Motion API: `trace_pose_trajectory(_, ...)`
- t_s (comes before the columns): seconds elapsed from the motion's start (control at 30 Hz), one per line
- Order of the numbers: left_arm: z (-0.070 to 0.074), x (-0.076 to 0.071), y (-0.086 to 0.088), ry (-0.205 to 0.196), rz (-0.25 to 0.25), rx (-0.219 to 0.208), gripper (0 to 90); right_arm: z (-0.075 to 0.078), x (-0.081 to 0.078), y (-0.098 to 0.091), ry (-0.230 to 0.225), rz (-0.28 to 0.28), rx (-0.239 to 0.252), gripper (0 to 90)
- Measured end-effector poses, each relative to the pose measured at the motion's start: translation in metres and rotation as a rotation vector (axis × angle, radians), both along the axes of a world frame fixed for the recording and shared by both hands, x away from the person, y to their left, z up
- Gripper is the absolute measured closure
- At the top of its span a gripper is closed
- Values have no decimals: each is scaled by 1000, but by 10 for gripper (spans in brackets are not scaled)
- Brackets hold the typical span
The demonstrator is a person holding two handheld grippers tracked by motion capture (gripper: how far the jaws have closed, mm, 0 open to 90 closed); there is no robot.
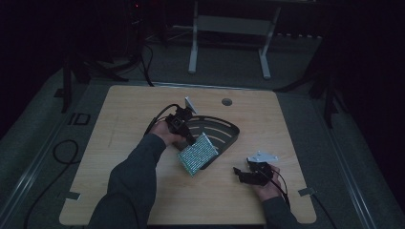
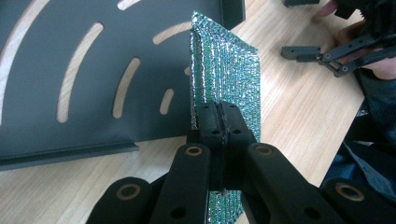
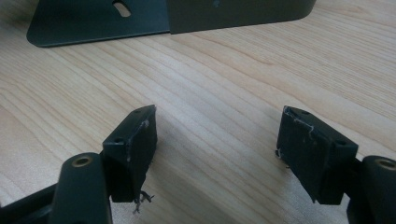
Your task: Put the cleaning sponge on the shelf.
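Note:
A glittery green and silver pouch (image 1: 197,154) hangs tilted over the wooden table (image 1: 143,105), just in front of a dark slotted metal tray (image 1: 224,132). My left gripper (image 1: 187,139) is shut on its edge; in the left gripper view the pouch (image 2: 233,70) rises edge-on from between the closed pads (image 2: 208,122), beside the tray (image 2: 56,56). My right gripper (image 1: 237,172) rests near the table's front right, open. In the right gripper view its pads (image 3: 135,140) stand wide apart over bare wood with nothing between them, and the tray (image 3: 224,14) lies beyond.
A round cable hole (image 1: 227,101) sits near the table's far edge. Cables (image 1: 62,157) lie on the floor at the left. A white desk frame (image 1: 229,28) stands behind the table in a dark room.

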State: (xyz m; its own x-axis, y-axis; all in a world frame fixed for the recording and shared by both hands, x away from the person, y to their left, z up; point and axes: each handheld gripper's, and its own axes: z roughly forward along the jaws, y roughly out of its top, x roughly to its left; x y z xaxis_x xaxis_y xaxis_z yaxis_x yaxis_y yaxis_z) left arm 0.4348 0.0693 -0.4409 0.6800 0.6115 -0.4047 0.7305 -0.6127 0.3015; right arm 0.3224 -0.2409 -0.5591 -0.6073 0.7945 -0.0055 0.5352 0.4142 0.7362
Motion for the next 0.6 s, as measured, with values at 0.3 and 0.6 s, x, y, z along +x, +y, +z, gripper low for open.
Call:
trace_pose_trajectory(0.3, 2, 8, -6, -13, -1, 12, 900, 0, 0, 0, 1, 1, -1, 280)
trace_pose_trajectory(0.6, 1, 16, -10, -23, 8, 25, 900, 0, 0, 0, 1, 3, 0, 280)
